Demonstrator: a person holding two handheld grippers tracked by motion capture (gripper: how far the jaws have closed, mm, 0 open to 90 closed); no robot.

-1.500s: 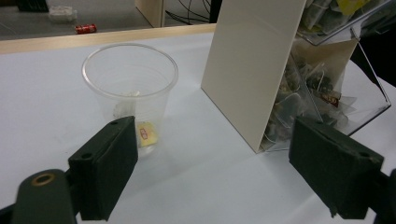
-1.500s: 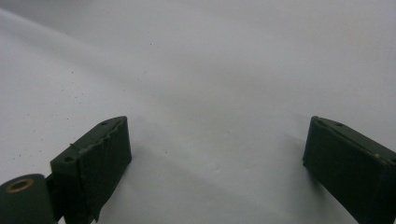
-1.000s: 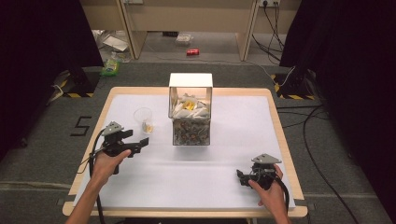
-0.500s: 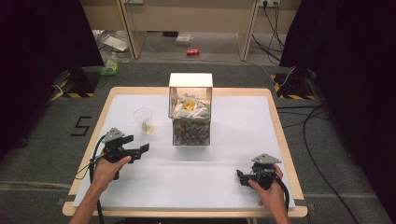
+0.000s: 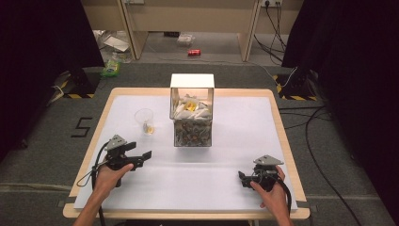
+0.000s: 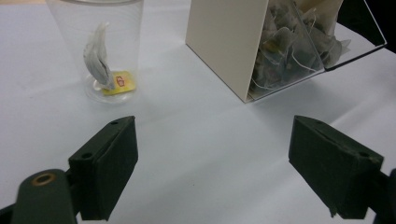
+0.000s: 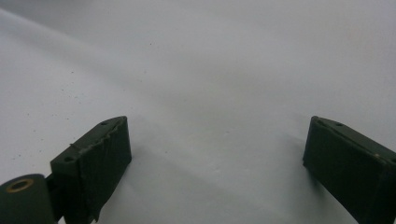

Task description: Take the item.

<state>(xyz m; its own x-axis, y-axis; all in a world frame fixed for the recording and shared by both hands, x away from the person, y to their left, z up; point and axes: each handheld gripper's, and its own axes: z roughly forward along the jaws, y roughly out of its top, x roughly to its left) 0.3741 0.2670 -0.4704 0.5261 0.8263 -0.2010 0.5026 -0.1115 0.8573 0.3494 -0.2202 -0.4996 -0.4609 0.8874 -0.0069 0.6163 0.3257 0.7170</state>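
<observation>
Left gripper view recorded the left gripper [image 6: 212, 172] with jaws wide apart and empty over the white table [image 6: 196, 140]. Beyond them, at upper left of the frame, stood the cup [image 6: 100, 42] holding one teabag [image 6: 99, 63]; the box [image 6: 261, 42] of teabags occupied upper right. Right gripper [image 7: 217, 168] jaws likewise stood wide, bare table between them.
</observation>
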